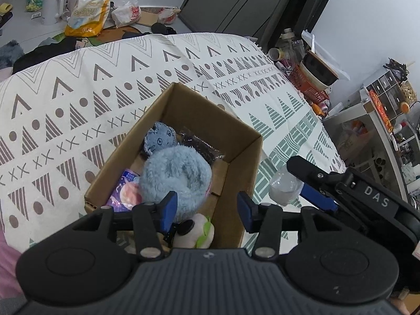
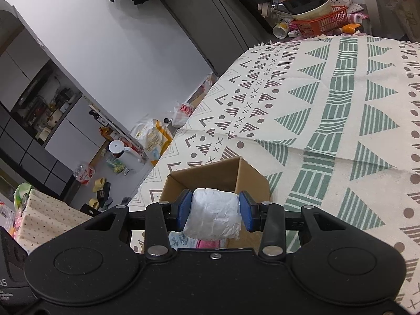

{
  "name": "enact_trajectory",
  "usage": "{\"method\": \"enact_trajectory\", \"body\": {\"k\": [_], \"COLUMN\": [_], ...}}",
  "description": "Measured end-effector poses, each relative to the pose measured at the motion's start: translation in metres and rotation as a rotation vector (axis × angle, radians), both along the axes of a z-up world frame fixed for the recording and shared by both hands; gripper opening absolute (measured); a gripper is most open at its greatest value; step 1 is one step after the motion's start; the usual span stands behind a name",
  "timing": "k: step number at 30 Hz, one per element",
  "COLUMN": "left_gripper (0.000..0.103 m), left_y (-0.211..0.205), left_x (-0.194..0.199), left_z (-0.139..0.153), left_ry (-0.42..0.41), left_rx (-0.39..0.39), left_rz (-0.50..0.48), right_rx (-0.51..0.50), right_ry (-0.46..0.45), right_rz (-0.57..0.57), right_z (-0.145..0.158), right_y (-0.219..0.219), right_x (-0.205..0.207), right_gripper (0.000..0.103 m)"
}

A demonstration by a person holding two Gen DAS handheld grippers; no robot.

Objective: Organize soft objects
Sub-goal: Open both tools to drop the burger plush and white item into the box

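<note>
An open cardboard box (image 1: pixel 244 162) stands on the patterned cloth. Inside lie a fluffy light-blue plush (image 1: pixel 174 176), a flat blue felt toy (image 1: pixel 158 140), a purple printed packet (image 1: pixel 126 194), a dark wrapped item (image 1: pixel 199 144) and a white and green plush (image 1: pixel 199 232). My left gripper (image 1: pixel 207 211) hangs open over the box's near end, nothing between its blue pads. My right gripper (image 2: pixel 214 211) is shut on a white crinkled soft bundle (image 2: pixel 214 214), just above the box (image 2: pixel 252 181). The left wrist view shows that bundle (image 1: pixel 284 187) right of the box, with the right gripper behind it.
The patterned cloth (image 1: pixel 78 99) covers the table. An orange basket (image 2: pixel 324 22) with bowls and bottles sits at the table's far edge. On the floor are a white kettle (image 1: pixel 52 2), snack bags (image 1: pixel 89 10) and slippers (image 2: pixel 99 186).
</note>
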State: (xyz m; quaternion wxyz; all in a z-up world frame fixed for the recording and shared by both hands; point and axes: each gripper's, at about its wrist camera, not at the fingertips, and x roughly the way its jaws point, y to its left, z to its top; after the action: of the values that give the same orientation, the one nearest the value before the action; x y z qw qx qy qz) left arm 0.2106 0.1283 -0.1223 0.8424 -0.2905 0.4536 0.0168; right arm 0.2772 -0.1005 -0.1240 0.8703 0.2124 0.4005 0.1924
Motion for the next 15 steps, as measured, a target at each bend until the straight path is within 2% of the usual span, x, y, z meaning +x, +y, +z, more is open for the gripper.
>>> {"method": "enact_trajectory", "body": {"k": [13,15], "left_gripper": [0.049,0.049], "left_y": [0.008,0.007], "left_x": [0.013,0.014], "left_z": [0.009,0.011], "left_ry": [0.011,0.007], "left_rx": [0.03,0.038], "left_rz": [-0.006,-0.006], "right_rx": [0.066,0.07], "right_ry": [0.018,0.03], "right_rz": [-0.003,-0.009], "right_z": [-0.012,-0.012], "right_y": [0.008,0.005], "right_x": [0.024,0.024], "right_gripper": [0.043,0.05]}}
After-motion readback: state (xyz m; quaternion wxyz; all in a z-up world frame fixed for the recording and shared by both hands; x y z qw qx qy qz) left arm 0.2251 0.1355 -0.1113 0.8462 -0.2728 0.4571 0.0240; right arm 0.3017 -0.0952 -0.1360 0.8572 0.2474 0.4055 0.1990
